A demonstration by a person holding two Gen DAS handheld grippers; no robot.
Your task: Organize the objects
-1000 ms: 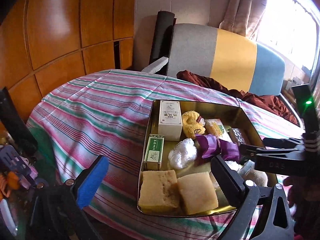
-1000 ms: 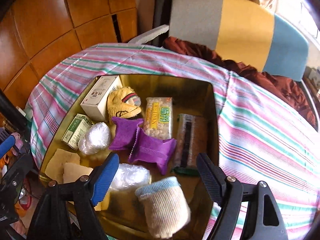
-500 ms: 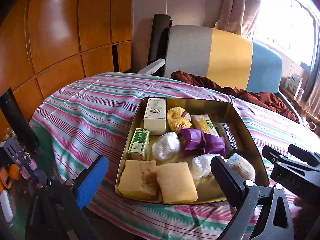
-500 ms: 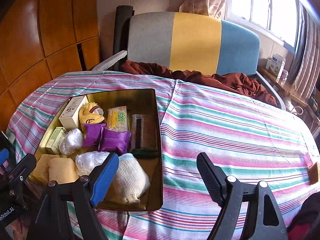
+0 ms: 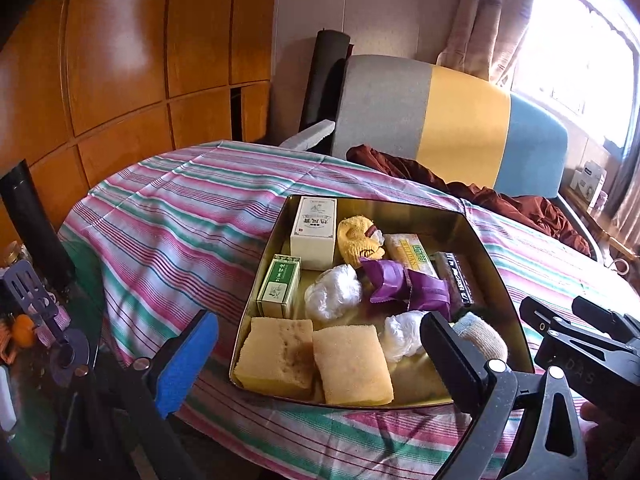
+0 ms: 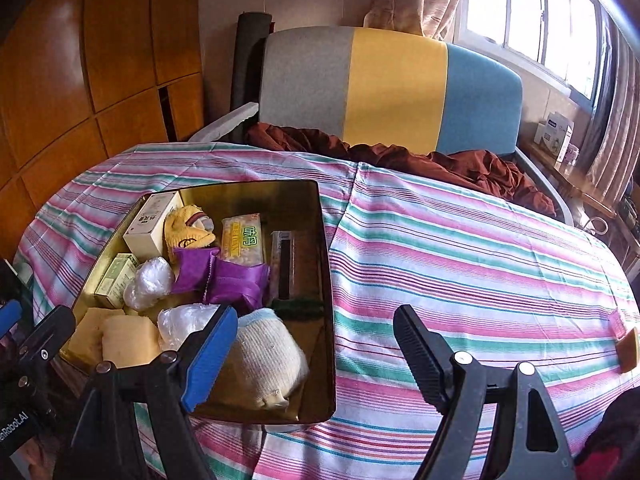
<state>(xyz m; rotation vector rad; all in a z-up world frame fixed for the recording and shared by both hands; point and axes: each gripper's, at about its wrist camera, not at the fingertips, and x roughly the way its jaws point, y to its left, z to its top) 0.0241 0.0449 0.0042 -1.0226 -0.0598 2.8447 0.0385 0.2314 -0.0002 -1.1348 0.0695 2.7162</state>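
Observation:
A gold metal tray (image 5: 496, 256) (image 6: 326, 248) sits on the striped tablecloth. It holds two yellow sponges (image 5: 312, 356), a white box (image 5: 314, 232), a green box (image 5: 279, 286), a yellow sock (image 5: 358, 238), purple pouches (image 5: 404, 286) (image 6: 224, 276), white plastic wads (image 5: 334, 290), snack packs (image 6: 242, 238) and a rolled cream sock (image 6: 266, 358) (image 5: 482, 338). My left gripper (image 5: 320, 354) is open and empty, in front of the tray. My right gripper (image 6: 316, 350) is open and empty, pulled back over the tray's near right corner.
A small brown and pink object (image 6: 626, 342) lies at the table's right edge. A grey, yellow and blue chair (image 6: 392, 88) with a brown cloth (image 6: 420, 160) stands behind the table. Wooden panels are at the left. Cluttered small items (image 5: 32, 312) sit at the lower left.
My right gripper let go of the cream sock into the tray's near right corner and drew back and up. My left gripper also pulled back from the tray.

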